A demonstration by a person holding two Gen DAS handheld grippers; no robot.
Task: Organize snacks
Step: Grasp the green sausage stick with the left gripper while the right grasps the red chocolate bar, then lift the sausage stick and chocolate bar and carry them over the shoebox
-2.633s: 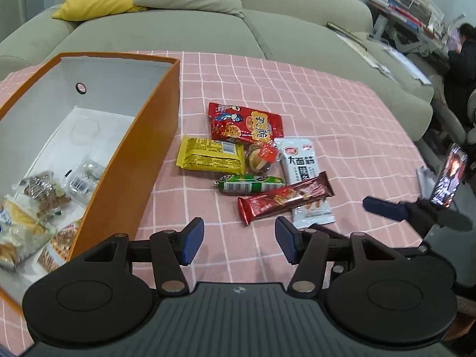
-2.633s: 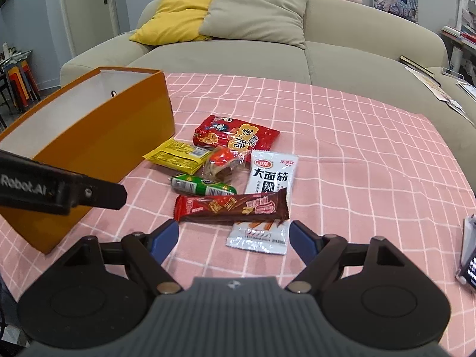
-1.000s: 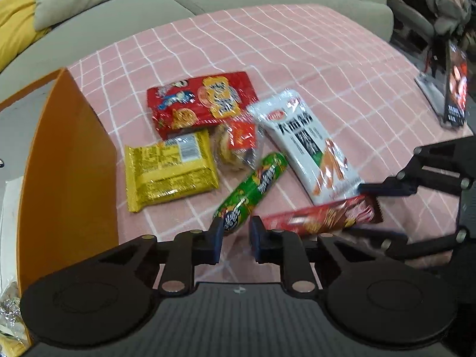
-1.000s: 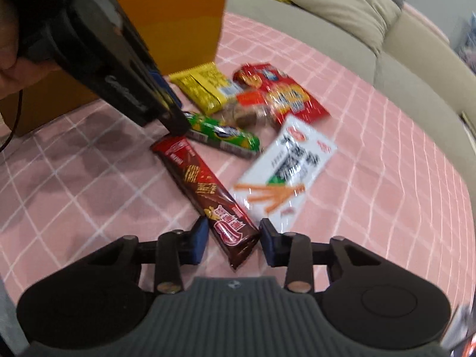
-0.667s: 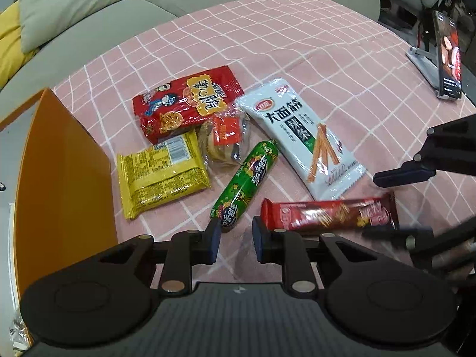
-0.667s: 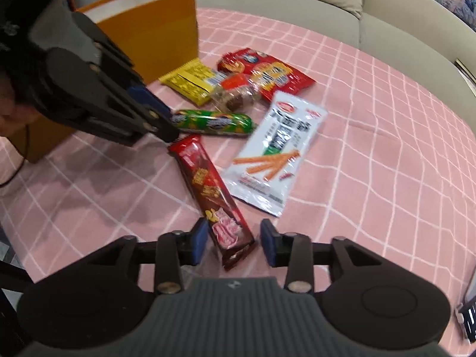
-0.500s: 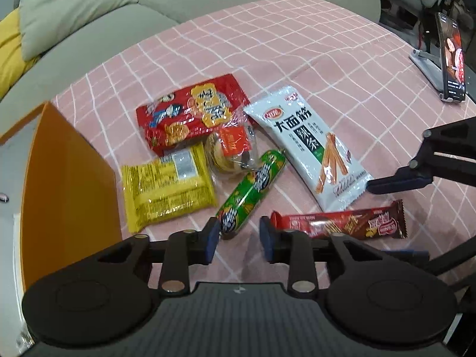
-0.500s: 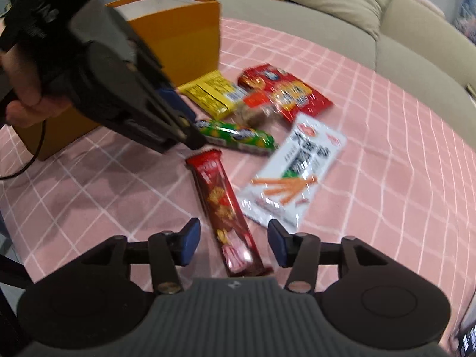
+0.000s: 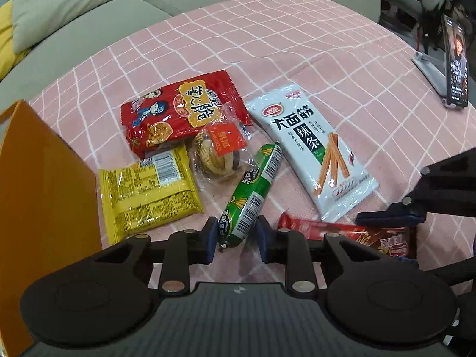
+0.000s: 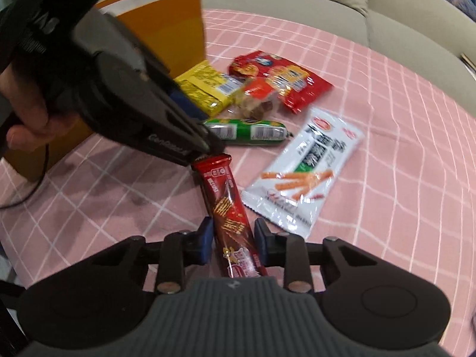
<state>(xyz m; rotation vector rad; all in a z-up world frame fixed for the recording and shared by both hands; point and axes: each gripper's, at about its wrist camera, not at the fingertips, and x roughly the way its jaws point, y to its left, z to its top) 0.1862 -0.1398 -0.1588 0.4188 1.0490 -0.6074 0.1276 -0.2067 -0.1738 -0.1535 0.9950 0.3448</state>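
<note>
Pink checked tablecloth carries the snack pile beside an orange box. From the left wrist, the left gripper clasps the near end of the green sausage, which points toward one o'clock. From the right wrist, the right gripper pinches the red wafer bar, running toward eleven o'clock.

**Six snacks beside the box**

Red chip bag lies farthest back, yellow pack label-up by the orange box. Clear-wrapped cake overlaps the bag. Green sausage runs diagonally; white strip packet and red wafer bar lie flat.
</note>
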